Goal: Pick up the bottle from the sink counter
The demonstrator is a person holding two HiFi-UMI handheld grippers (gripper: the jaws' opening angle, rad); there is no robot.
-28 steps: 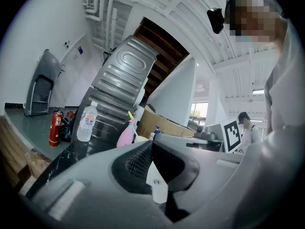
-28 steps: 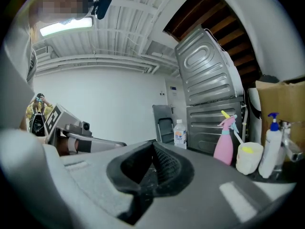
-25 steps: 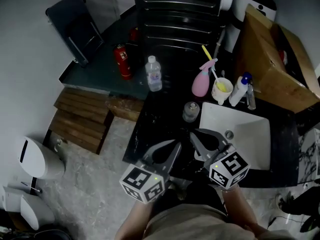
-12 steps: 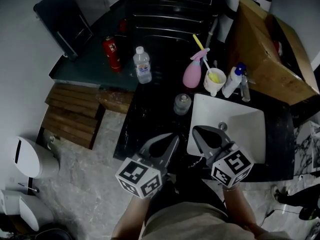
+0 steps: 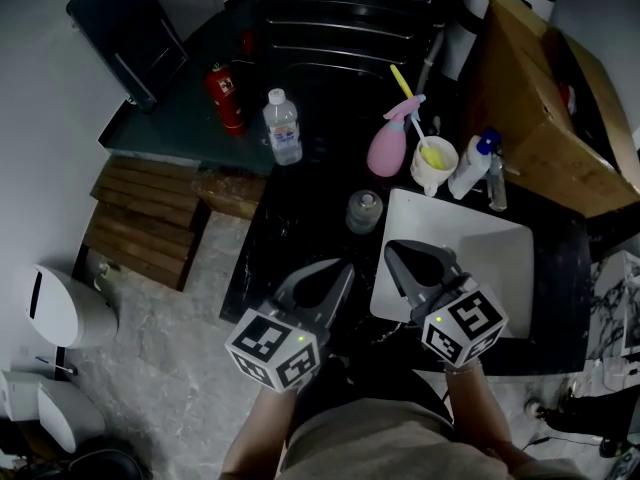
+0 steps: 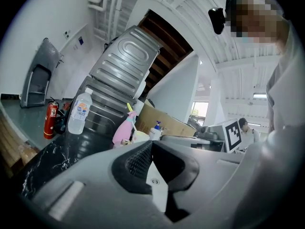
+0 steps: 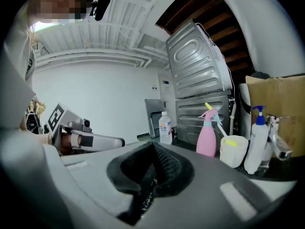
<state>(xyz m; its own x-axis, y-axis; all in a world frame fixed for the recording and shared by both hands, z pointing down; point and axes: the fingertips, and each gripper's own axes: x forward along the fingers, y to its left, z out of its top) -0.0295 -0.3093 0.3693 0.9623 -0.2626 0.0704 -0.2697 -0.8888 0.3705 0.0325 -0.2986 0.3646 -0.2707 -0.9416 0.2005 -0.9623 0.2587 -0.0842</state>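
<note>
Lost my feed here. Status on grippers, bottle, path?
Left gripper and right gripper both shut, empty. Water bottle upright on counter, untouched. Small jar by sink, beside the path.

Cropped and unreadable
Behind the sink [image 5: 500,243], the cardboard box [image 5: 545,118] runs past the edge; the label on the bottle [image 5: 283,128] is illegible.

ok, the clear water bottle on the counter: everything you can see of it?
The water bottle is clear plastic with a white cap on and a label in blue and orange around its upper body. It stands upright on the dark counter, right of a red extinguisher in the head view, apart from it. Only the counter touches it.
</note>
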